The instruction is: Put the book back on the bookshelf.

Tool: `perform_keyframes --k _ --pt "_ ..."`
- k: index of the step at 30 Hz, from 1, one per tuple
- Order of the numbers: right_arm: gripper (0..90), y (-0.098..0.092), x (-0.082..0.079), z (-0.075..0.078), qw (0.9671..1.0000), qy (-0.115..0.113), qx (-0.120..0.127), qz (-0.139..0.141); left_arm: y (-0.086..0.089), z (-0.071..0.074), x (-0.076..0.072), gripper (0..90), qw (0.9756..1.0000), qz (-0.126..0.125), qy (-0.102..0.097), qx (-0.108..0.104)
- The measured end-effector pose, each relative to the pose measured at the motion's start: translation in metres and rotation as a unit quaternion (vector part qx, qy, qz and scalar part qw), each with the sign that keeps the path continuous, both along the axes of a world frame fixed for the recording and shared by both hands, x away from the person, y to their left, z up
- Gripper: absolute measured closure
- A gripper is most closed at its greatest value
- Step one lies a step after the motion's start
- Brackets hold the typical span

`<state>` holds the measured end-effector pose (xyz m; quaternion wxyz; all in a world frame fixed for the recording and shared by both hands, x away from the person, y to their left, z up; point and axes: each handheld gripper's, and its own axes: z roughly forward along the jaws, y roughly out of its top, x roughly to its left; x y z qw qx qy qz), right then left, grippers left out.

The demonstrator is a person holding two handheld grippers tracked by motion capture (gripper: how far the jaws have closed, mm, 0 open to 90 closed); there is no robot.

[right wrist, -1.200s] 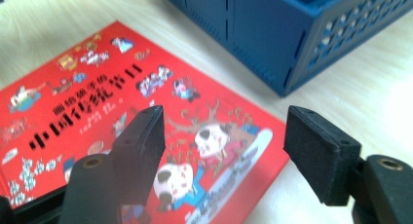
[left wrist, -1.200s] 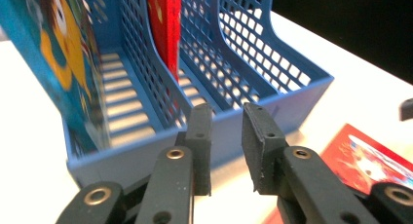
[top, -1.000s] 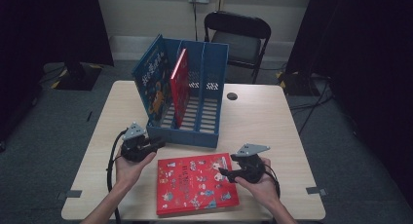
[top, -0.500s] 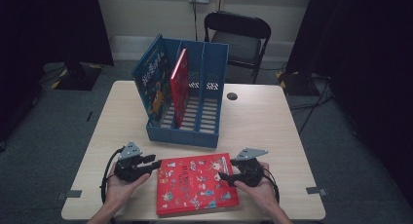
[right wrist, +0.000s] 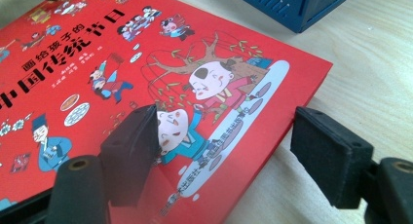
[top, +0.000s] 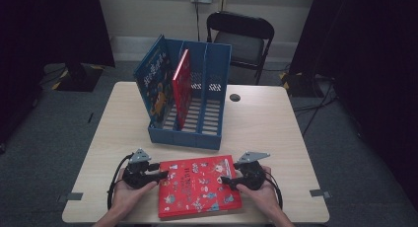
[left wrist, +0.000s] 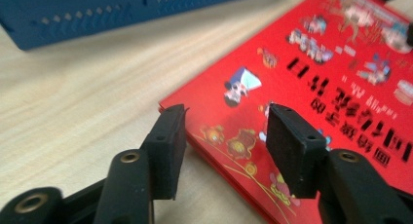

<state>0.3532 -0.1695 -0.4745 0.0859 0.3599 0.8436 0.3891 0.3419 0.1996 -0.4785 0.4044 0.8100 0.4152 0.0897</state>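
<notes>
Nearest, at six o'clock on the pale wooden counter [top: 276,118], the flat red picture book [top: 199,185] lies between left tongs [top: 158,176] and right tongs [top: 225,179], both open, jaws just widening, unclamped; at twelve stands the blue slotted file rack [top: 207,108].

High view overhead, tool views close, sharing red book [top: 198,186]

A book [top: 199,186] lies flat on the table [top: 266,123] at its near edge, roughly mid-width. The left gripper [top: 156,176] sits at the book's left edge and the right gripper [top: 224,179] at its right edge, each with a jaw over the cover. Behind the book stands a file rack [top: 207,108], with two more books [top: 170,86] upright in its left compartments. Beyond the table's far side stands a chair [top: 241,42].
</notes>
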Motion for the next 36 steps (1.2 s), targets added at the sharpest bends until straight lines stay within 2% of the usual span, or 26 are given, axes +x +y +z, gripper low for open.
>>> perform_keyframes --k 2,9,11,13,18,23,27,29,30,31,33,35,36 --pt "26.5 0.001 -0.002 0.001 1.0000 -0.004 -0.006 0.000 0.000 0.000 -0.001 47.4 1.0000 0.006 0.004 0.001" --pt "29.7 0.002 -0.009 0.004 0.9997 -0.013 -0.020 0.004 0.002 -0.003 -0.001 48.4 1.0000 -0.004 -0.001 -0.007" --pt "30.5 0.002 -0.011 0.005 0.9996 -0.015 -0.023 0.005 0.003 -0.002 0.000 53.0 1.0000 0.000 -0.001 -0.007" --pt "31.0 0.001 -0.013 0.006 0.9996 -0.012 -0.024 0.005 0.003 -0.002 0.002 57.5 0.9999 0.001 0.002 -0.011" --pt "31.7 -0.002 -0.019 0.007 0.9996 -0.008 -0.028 0.006 0.001 -0.003 0.007 58.9 0.9999 -0.004 -0.004 -0.013" --pt "31.4 -0.005 -0.028 0.008 0.9994 -0.006 -0.034 0.008 -0.004 -0.003 0.009 59.1 0.9994 -0.020 -0.026 -0.006" --pt "28.2 -0.007 -0.035 0.010 0.9996 -0.001 -0.028 0.007 -0.010 -0.002 0.015 58.8 0.9997 -0.015 -0.021 -0.002" --pt "30.9 -0.006 -0.034 0.013 0.9997 -0.005 -0.022 0.003 -0.014 0.000 0.021 62.0 0.9997 -0.015 -0.021 0.000" --pt "33.9 -0.007 -0.032 0.015 0.9999 -0.005 -0.008 0.010 -0.016 -0.001 0.022 62.8 0.9995 -0.022 -0.024 -0.003" --pt "30.9 -0.006 -0.030 0.016 0.9999 -0.006 -0.003 0.011 -0.018 -0.001 0.022 61.6 0.9993 -0.024 -0.029 0.000" --pt "29.7 -0.002 -0.022 0.016 0.9998 -0.015 -0.006 0.007 -0.019 -0.001 0.021 59.8 0.9995 -0.024 -0.022 -0.002" --pt "29.3 0.003 -0.015 0.015 0.9998 -0.015 -0.006 0.011 -0.017 -0.001 0.021 59.1 0.9995 -0.026 -0.012 -0.011" --pt "28.8 0.005 -0.012 0.015 0.9997 -0.017 -0.011 0.011 -0.017 0.000 0.020 57.6 0.9995 -0.028 -0.011 -0.008"
